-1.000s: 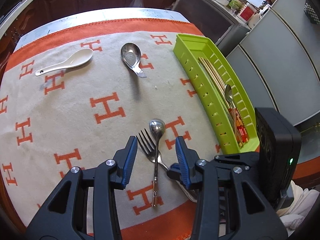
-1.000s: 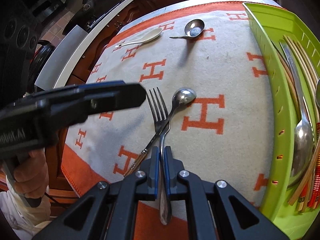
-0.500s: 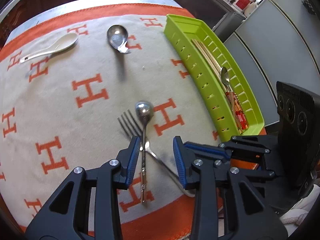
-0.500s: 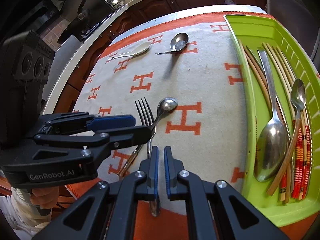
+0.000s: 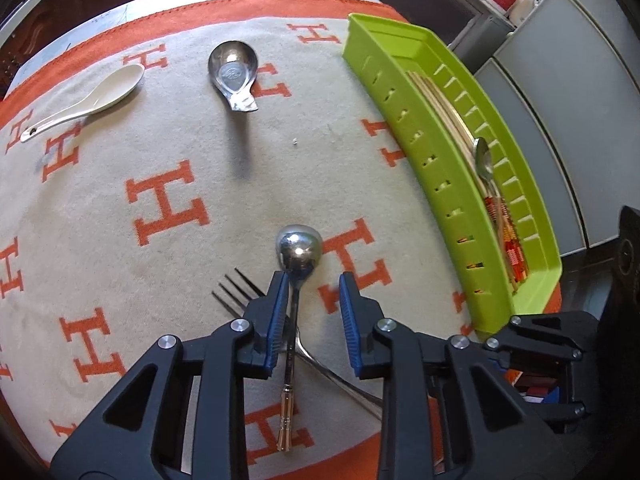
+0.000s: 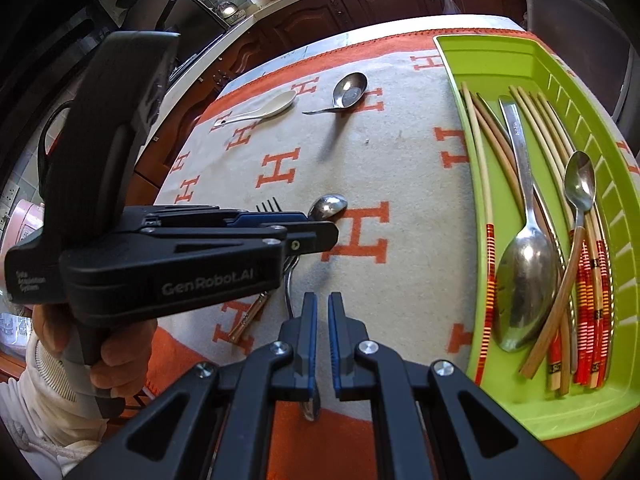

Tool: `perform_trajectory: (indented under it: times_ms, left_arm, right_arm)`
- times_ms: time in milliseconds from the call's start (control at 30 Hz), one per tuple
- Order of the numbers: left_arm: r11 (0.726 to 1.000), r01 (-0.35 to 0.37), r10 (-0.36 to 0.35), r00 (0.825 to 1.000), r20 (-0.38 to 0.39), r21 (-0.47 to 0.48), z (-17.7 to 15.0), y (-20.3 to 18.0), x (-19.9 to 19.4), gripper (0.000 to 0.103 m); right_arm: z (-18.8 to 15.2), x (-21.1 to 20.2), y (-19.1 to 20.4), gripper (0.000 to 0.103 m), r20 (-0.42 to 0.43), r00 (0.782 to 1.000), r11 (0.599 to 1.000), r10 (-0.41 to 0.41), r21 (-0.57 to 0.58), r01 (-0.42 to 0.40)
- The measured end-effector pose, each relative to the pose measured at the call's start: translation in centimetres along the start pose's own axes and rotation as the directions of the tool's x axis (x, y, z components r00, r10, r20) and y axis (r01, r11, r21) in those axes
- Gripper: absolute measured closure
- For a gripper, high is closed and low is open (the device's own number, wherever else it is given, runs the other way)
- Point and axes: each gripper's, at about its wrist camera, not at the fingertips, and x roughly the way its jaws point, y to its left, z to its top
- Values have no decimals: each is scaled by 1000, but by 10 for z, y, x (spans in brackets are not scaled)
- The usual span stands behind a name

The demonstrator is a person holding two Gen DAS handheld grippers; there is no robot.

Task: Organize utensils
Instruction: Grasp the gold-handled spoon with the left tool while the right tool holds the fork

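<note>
1. We see a cream blanket (image 5: 168, 152) with orange H letters and an orange border covering a table; dark wooden cabinets (image 6: 360, 4) run behind it, and grey panels (image 5: 560, 100) stand to the right.
2. A green tray (image 6: 472, 92) sits at the blanket's right edge, holding chopsticks (image 6: 486, 184), a large spoon (image 6: 528, 264) and a small spoon (image 6: 580, 184).
3. Far across the blanket lie a white ceramic spoon (image 5: 88, 100) and a short steel spoon (image 5: 234, 70), well apart from the tray.
4. Our left gripper (image 5: 314, 308) is spread wide around a round-bowled spoon (image 5: 300, 248) that crosses a fork (image 5: 236, 292); the spoon's neck runs just beside the left finger.
5. Our right gripper (image 6: 322, 340) has a narrow slit between its pads; the fork's handle end shows just below them, and we cannot tell whether they pinch it.
6. The left gripper's body hides most of the fork in the right view, and the tray's near corner is cut off by the gripper in the left view.
</note>
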Motion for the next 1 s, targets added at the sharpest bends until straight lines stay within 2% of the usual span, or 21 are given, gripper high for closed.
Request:
perform_trajectory:
  times_ms: [167, 433, 467, 500, 567, 600, 700, 900, 1000]
  left_arm:
    - [1000, -5, 5, 1000, 11, -2, 2, 2, 1, 79]
    - [995, -70, 70, 997, 11, 77, 5, -12, 6, 79]
    - [994, -74, 73, 997, 12, 75, 5, -12, 6, 80]
    - [995, -78, 78, 997, 15, 65, 5, -11, 6, 89]
    - [998, -54, 54, 998, 12, 35, 4, -7, 4, 90]
    - [999, -35, 35, 999, 10, 13, 4, -4, 4, 95]
    - [1000, -25, 25, 999, 27, -13, 2, -1, 1, 100]
    - [999, -10, 12, 999, 46, -50, -3, 2, -1, 100]
    - [999, -39, 41, 997, 70, -37, -8, -4, -2, 100]
  right_arm:
    - [0, -2, 0, 97, 5, 1000, 1000, 2, -4, -2]
    - [0, -5, -1, 97, 11, 1000, 1000, 10, 7, -10]
    - [0, -5, -2, 97, 11, 1000, 1000, 11, 8, -11]
    - [-1, -6, -2, 97, 12, 1000, 1000, 12, 9, -12]
    - [-1, -7, -2, 97, 14, 1000, 1000, 12, 10, -12]
    - [-1, -7, -2, 97, 14, 1000, 1000, 12, 10, -12]
    - [-1, -8, -2, 97, 16, 1000, 1000, 13, 12, -14]
    - [-1, -9, -3, 98, 17, 1000, 1000, 17, 14, -17]
    - [-2, -9, -2, 98, 14, 1000, 1000, 21, 15, -21]
